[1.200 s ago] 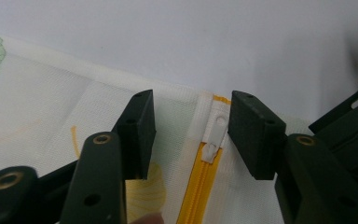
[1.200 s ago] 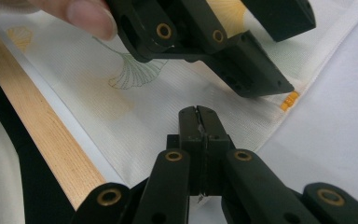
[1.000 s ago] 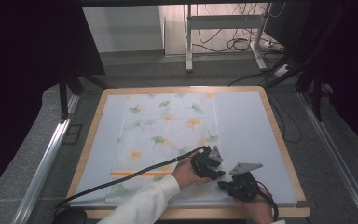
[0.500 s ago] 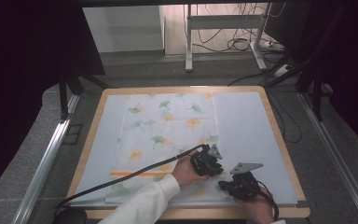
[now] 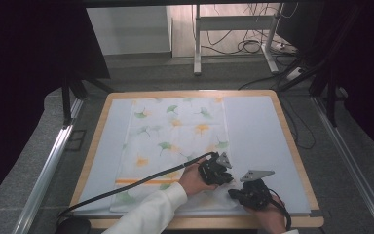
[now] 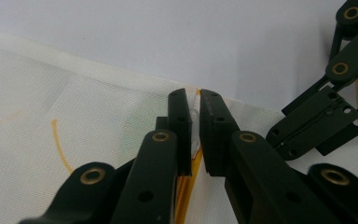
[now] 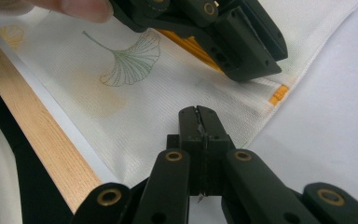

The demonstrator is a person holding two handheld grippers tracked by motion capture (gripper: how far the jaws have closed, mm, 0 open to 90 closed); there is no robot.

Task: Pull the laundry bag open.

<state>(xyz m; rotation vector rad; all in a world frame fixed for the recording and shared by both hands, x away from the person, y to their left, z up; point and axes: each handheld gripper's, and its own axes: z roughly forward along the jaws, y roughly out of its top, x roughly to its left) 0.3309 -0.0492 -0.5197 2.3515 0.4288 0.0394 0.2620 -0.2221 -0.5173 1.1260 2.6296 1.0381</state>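
Observation:
A white cloth (image 5: pixel 175 131) printed with green and orange ginkgo leaves lies flat on the pale mat (image 5: pixel 258 126). An orange stripe (image 5: pixel 141 181) runs near its front edge. At the cloth's front right corner, my left gripper (image 5: pixel 221 176) is shut on a small raised pinch of fabric (image 6: pixel 195 114) beside the stripe (image 6: pixel 189 186). Just to its right and nearer the person, my right gripper (image 5: pixel 234 194) has its jaws pressed together over the cloth's side edge (image 7: pixel 199 122), a thin sliver of fabric between them. The left gripper (image 7: pixel 261 63) sits close ahead in the right gripper view.
A wooden rim (image 5: pixel 293 146) frames the mat, and it runs close beside the right gripper (image 7: pixel 42 140). The left gripper's black cable (image 5: pixel 126 187) trails across the cloth to the front left. Metal rails (image 5: pixel 48 165) flank the table. Desk legs and floor cables (image 5: pixel 233 44) lie beyond.

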